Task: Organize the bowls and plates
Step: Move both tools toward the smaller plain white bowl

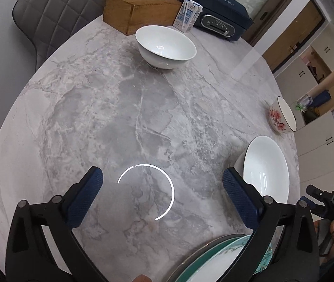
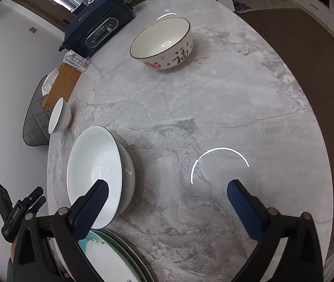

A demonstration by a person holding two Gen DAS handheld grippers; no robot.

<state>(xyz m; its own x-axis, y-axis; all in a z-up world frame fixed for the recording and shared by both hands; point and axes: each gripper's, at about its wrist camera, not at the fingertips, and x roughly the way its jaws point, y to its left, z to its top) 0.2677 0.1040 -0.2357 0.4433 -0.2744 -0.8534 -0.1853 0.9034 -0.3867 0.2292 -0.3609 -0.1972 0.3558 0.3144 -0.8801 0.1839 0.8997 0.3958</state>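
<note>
A plain white bowl (image 1: pixel 165 45) (image 2: pixel 60 115) stands far on the marble table (image 1: pixel 96 117). A flowered bowl with black writing (image 2: pixel 163 44) (image 1: pixel 282 117) stands apart. A wide white bowl (image 2: pixel 98 176) (image 1: pixel 266 166) sits near the front. A teal-rimmed plate on a dark plate (image 1: pixel 218 260) (image 2: pixel 110 256) lies at the near edge. My left gripper (image 1: pixel 163 197) is open and empty above bare table. My right gripper (image 2: pixel 168 202) is open and empty, its left finger (image 2: pixel 91 208) over the wide bowl's rim.
A wooden tissue box (image 1: pixel 138 11), a small milk carton (image 1: pixel 186 16) and a dark blue electric cooker (image 1: pixel 216 11) stand at the table's far edge. A grey quilted chair (image 1: pixel 56 16) is behind the table. Cupboards (image 1: pixel 319 89) line the right.
</note>
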